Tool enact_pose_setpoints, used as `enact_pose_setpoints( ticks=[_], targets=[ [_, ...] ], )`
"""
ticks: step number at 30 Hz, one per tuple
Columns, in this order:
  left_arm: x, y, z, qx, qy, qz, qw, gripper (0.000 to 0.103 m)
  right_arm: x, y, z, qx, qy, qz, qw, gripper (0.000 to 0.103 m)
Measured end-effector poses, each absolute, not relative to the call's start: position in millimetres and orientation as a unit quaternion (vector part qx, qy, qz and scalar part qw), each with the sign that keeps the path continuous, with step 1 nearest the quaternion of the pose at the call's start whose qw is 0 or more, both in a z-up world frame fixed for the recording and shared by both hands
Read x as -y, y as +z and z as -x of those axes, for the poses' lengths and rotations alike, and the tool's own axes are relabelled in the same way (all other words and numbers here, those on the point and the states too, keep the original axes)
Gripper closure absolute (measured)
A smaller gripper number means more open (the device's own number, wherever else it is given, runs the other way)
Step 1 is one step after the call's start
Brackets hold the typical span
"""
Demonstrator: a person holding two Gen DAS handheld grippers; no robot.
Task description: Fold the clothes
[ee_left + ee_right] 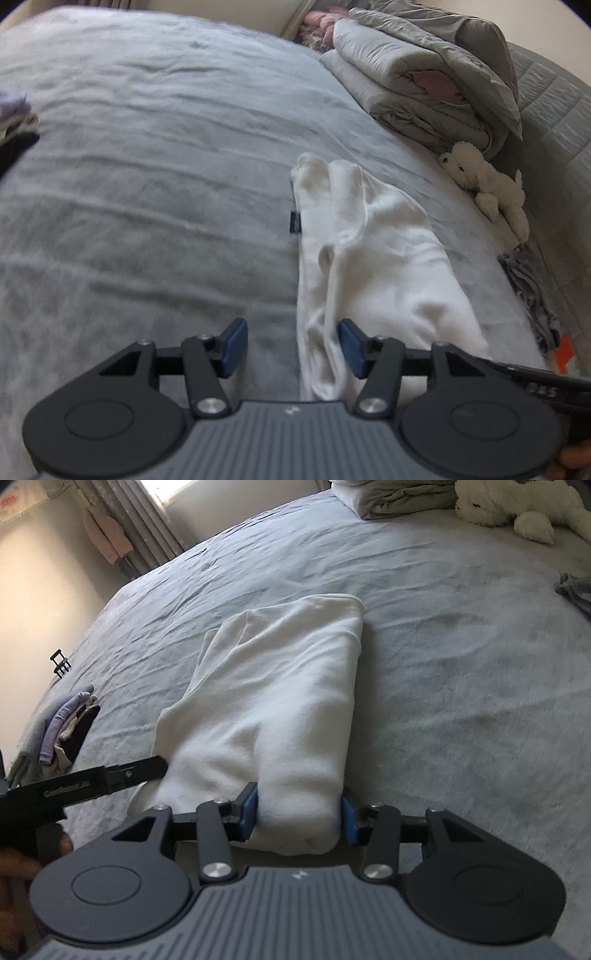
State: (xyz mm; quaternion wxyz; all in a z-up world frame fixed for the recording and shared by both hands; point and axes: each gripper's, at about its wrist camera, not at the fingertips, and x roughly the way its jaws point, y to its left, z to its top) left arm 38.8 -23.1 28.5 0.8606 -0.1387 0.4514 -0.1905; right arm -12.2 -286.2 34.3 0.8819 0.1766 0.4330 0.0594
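We cannot make out the small dark tag (294,222) beside the white garment (373,251), whose near end is hidden behind the left tongs (291,349), while the pile of clothes (14,122) is cut off by the picture's left edge.

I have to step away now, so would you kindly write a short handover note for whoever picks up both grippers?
Left gripper: open, fingers astride the near-left edge of the white garment, not pressing it.
Right gripper: fingers pressed on the near end of the garment's folded bundle.
Garment: lies lengthwise on the grey bed cover, already folded into a long narrow strip.
Elsewhere: small clothes pile at the bed's left edge, folded duvet and plush toy at the far right.
Left to do: probably fold the strip end to end, then put it aside.
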Motion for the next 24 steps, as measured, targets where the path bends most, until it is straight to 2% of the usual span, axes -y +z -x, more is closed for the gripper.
enact_pose_setpoints(
  ticks=[3,8,10,11,12,17,21,23,24],
  targets=[
    [24,30,-33,-0.466,-0.199,0.158,0.847,0.034,285,34,13,-0.431,0.057,-0.169,0.884,0.055],
    [38,25,-24,-0.466,-0.202,0.148,0.848,0.033,285,34,12,-0.431,0.055,-0.17,0.884,0.055],
    [38,24,-24,-0.465,-0.203,0.149,0.849,0.048,282,35,12,-0.43,0.054,-0.167,0.886,0.055],
    [38,24,-24,-0.465,-0.203,0.15,0.849,0.06,282,36,12,-0.431,0.053,-0.166,0.885,0.054],
    [37,23,-25,-0.468,-0.203,0.155,0.846,0.065,282,36,11,-0.431,0.053,-0.168,0.885,0.055],
    [32,21,-29,-0.479,-0.2,0.178,0.836,0.074,278,41,13,-0.42,0.048,-0.169,0.89,0.054],
    [30,21,-31,-0.486,-0.198,0.188,0.83,0.076,269,44,13,-0.416,0.054,-0.117,0.9,0.053],
    [28,21,-32,-0.491,-0.197,0.198,0.825,0.076,265,46,15,-0.409,0.053,-0.081,0.907,0.035],
    [27,21,-33,-0.494,-0.196,0.206,0.822,0.077,260,50,18,-0.395,0.052,-0.05,0.916,0.032]
  ],
)
